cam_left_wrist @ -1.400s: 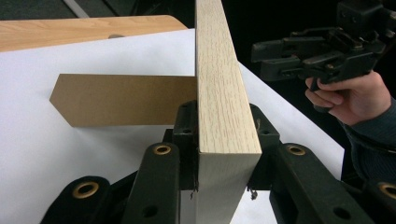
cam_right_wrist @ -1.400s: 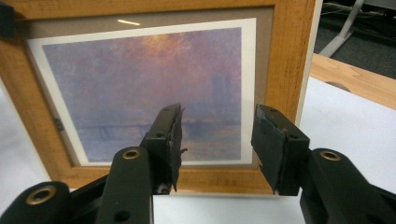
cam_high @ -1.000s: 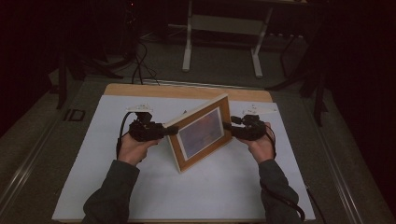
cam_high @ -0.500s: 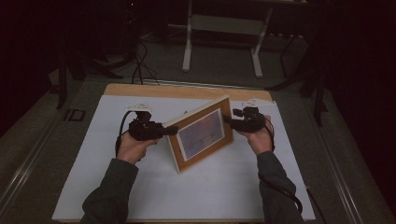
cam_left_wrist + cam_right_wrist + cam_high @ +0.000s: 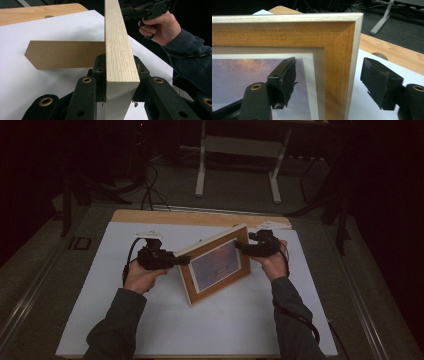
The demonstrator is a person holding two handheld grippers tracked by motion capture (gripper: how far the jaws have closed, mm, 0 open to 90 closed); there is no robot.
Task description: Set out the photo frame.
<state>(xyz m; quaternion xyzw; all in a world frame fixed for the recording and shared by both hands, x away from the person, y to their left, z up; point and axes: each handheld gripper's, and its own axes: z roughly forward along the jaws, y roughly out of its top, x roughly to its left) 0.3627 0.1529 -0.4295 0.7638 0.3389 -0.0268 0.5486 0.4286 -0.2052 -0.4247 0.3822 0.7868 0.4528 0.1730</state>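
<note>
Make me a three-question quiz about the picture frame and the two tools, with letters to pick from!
1. Where does the picture frame stand?
A. on the white sheet
B. on the floor
C. on a chair

2. What colour is the frame's border?
A. blue
B. wood brown
C. red

3. How is the right tool now?
A. squeezing the frame
C. holding a cup
B. open around the frame's edge

Answers: 1 A, its bottom edge rests on the sheet. 2 B, the grain shows in the right gripper view. 3 B, its jaws have just been opening and sit apart from the frame, while the left tool grips the other edge.
</note>
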